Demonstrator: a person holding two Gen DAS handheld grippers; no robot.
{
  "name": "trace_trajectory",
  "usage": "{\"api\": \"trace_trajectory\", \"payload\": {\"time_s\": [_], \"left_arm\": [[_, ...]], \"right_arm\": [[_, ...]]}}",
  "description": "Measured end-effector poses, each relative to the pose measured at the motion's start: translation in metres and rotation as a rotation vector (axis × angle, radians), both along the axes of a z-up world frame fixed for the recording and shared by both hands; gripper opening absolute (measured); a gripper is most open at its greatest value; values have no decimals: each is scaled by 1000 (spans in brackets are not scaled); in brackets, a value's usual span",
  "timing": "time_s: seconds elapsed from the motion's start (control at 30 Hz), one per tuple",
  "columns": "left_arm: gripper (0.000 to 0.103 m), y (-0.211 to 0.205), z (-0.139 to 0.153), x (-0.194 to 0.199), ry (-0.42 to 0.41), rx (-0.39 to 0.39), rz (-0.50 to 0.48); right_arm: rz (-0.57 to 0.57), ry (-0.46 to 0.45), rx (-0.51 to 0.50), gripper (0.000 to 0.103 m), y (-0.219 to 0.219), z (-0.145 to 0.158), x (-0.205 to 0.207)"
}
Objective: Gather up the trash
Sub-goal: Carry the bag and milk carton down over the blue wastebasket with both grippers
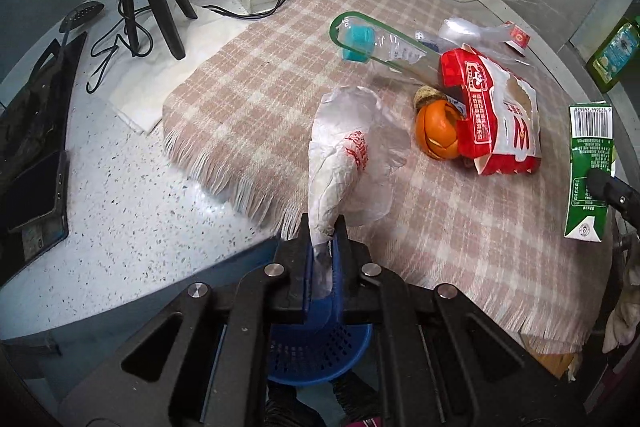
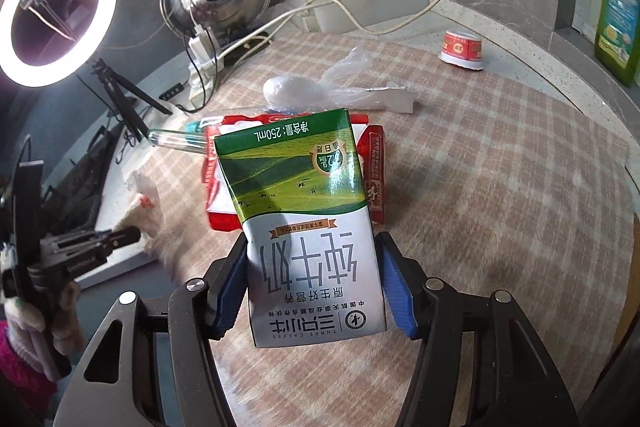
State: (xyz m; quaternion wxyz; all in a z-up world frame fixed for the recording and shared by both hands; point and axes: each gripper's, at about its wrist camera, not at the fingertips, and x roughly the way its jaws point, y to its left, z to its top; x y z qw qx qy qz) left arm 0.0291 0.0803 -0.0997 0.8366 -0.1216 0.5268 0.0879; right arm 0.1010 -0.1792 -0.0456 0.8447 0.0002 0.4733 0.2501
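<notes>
Centrally, right gripper (image 2: 314, 281) jaws pinch milk carton (image 2: 304, 211), long axis pointing up-frame, print inverted. Left gripper (image 1: 323, 233) jaws clamp crumpled wrapper (image 1: 344, 151), extending upward, lower centre.

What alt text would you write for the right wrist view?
The right gripper holds a green and white milk carton above a checked cloth. Behind it lie a red wrapper, clear plastic and a small red cup.

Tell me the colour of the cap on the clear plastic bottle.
Teal, on the clear plastic bottle; its cap shows best in the left wrist view.
</notes>
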Motion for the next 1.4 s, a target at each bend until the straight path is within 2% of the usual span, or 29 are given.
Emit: {"api": "trace_trajectory", "payload": {"time_s": [0.3,0.6,0.97,1.4], "left_arm": [[6,4,-1,-45,-15,1,-41],[6,13,-21,-90,2,6,-89],[6,25,-69,-120,70,-27,-117],[6,35,-151,-126,213,-100,-110]], "right_arm": [[1,18,24,60,25,9,-53],[42,54,8,60,64,-9,-107],[46,145,-42,60,104,-49,-154],[3,243,-121,60,124,-120,-175]]}}
